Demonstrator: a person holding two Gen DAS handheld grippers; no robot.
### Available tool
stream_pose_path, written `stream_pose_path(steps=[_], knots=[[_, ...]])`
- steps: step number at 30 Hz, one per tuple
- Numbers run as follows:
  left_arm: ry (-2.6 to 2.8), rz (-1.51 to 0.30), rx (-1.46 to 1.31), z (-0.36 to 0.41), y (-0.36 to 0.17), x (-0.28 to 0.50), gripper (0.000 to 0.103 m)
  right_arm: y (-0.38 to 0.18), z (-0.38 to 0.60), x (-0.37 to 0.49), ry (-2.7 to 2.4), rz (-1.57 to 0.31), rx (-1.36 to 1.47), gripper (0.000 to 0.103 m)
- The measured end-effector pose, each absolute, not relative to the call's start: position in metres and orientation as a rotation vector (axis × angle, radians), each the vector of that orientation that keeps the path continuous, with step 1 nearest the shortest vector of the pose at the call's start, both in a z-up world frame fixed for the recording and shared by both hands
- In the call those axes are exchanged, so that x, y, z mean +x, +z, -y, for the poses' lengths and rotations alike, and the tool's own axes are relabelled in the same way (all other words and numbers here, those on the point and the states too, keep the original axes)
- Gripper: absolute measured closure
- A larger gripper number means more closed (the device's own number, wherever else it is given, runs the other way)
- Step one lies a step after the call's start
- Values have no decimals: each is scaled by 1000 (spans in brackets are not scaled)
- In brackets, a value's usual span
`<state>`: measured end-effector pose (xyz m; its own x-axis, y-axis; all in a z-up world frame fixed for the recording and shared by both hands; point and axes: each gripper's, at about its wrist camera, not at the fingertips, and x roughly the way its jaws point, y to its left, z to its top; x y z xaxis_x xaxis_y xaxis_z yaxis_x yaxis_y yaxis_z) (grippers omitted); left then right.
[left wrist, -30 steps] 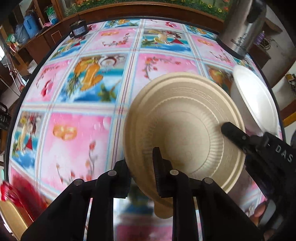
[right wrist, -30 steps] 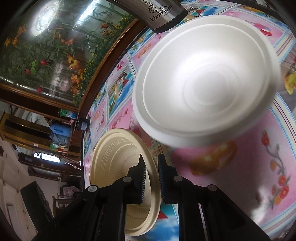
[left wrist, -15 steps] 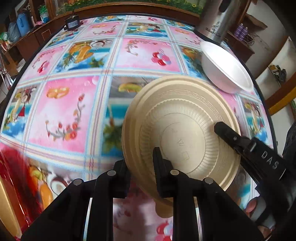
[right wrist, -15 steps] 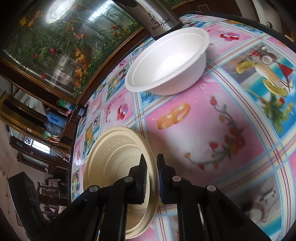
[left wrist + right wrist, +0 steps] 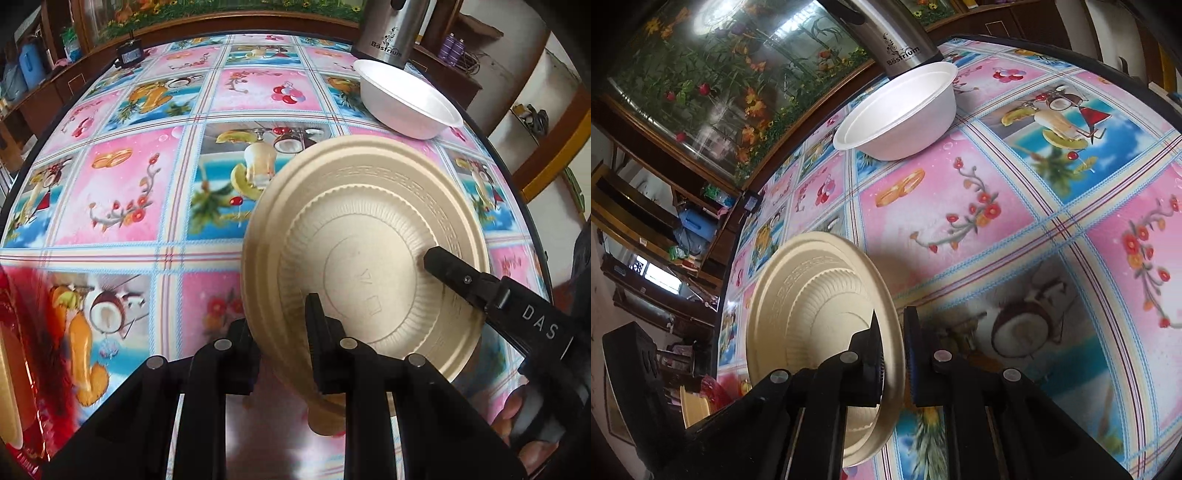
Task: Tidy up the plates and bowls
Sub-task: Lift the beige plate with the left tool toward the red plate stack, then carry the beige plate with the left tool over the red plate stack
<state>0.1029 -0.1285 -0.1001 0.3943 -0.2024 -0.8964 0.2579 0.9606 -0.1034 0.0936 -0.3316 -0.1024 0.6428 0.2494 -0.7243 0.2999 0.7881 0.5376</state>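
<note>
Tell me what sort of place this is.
Most likely a dining room in a home. A round table under a fruit-and-flower oilcloth carries a steel thermos and a white bowl, with wooden cabinets of household clutter along the wall.

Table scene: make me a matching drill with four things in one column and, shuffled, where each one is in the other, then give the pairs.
Things:
1. Beige plate
2. White bowl
3. Steel flask
4. Tablecloth

Places or states:
A. Stands at the far table edge, just behind the bowl
B. Covers the table with pink and blue picture squares
C. Rests empty and upright on the table
D. Held tilted above the table, left gripper and right gripper both clamped on its rim

Pairs: 1-D, 2-C, 3-A, 4-B
</note>
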Motion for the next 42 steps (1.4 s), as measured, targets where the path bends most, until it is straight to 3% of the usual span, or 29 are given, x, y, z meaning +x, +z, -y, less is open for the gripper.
stream_pose_path(steps=[25,42], knots=[[-251,-973,169,53,-77,27,84,-100,262,45,161,-1014,645,94],[-23,-690,115,-46,3,7,84,-14,165,59,392,-887,559,95]])
